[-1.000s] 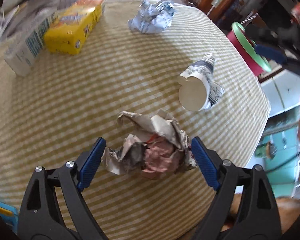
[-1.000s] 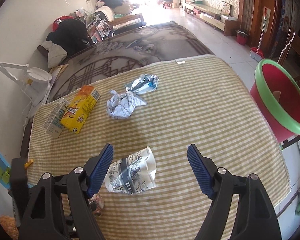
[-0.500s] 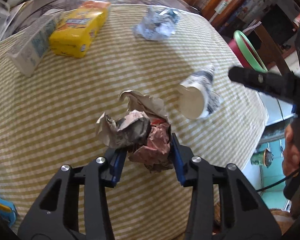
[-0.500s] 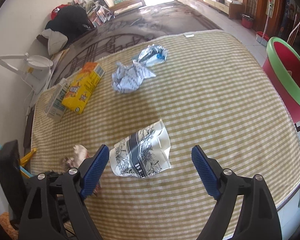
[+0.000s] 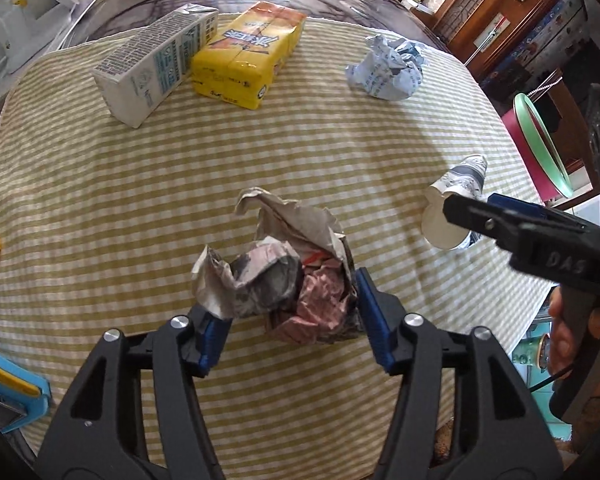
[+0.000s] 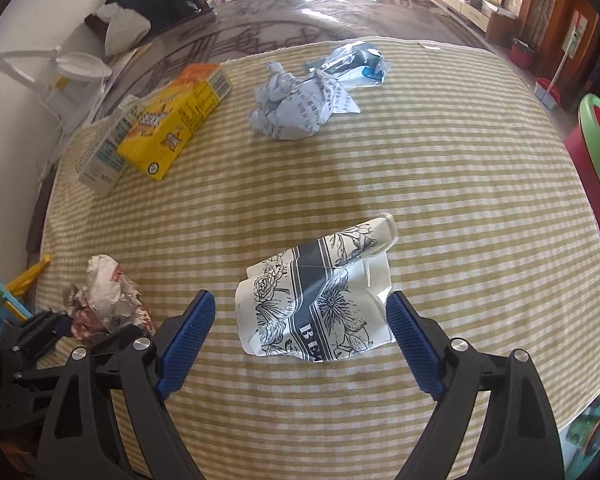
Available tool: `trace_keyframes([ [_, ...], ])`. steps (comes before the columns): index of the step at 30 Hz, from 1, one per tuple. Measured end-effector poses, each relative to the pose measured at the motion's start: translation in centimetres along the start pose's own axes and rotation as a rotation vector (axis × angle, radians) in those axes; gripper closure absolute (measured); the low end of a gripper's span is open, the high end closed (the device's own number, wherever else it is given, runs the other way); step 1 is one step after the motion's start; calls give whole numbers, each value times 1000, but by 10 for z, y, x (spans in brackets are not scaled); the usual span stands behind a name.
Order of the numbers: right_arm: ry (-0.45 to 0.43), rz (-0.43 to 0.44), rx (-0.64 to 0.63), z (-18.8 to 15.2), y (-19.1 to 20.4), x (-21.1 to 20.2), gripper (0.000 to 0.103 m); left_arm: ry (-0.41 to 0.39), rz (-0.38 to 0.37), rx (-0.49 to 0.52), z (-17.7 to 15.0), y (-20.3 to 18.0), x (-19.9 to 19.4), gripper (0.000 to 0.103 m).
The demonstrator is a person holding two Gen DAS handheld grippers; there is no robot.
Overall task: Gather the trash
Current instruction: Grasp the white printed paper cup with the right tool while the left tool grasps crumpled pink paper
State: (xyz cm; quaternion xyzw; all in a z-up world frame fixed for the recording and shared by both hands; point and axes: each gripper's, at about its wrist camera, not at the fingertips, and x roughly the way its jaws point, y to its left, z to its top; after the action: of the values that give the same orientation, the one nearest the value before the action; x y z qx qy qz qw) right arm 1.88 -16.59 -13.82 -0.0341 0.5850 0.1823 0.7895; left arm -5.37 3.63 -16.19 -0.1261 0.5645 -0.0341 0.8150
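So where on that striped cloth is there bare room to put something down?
Widest bare stretch: between the crumpled white printed paper and the crushed floral paper cup, running toward the red bin. Crowded: the far-left corner, with the yellow carton and white carton.

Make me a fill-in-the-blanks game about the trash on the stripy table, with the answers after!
1. The left gripper has the crumpled ____ wad between its fingers.
2. The flattened paper cup lies between the open ____ gripper's fingers.
3. The white carton lies beside a ____ box.
4. The red bin has a ____ rim.

Answers: newspaper; right; yellow; green
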Motion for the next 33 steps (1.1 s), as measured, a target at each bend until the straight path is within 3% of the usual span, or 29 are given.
trace_keyframes([
  [4, -7, -44, 10, -2, -9, 4, 26, 0, 2, -15, 0, 1, -1, 42],
  [10, -49, -103, 78, 0, -36, -6, 25, -7, 0, -21, 0, 3, -4, 35],
  [19, -63, -37, 231, -6, -64, -18, 22, -1, -24, 15, 8, -10, 3, 34],
  [23, -51, -31, 221, -5, -60, -18, 15, 3, -24, 25, 9, -15, 8, 29],
  [33, -21, -82, 106, 11, -42, 5, 13, -27, -35, 15, 19, -21, 9, 22],
])
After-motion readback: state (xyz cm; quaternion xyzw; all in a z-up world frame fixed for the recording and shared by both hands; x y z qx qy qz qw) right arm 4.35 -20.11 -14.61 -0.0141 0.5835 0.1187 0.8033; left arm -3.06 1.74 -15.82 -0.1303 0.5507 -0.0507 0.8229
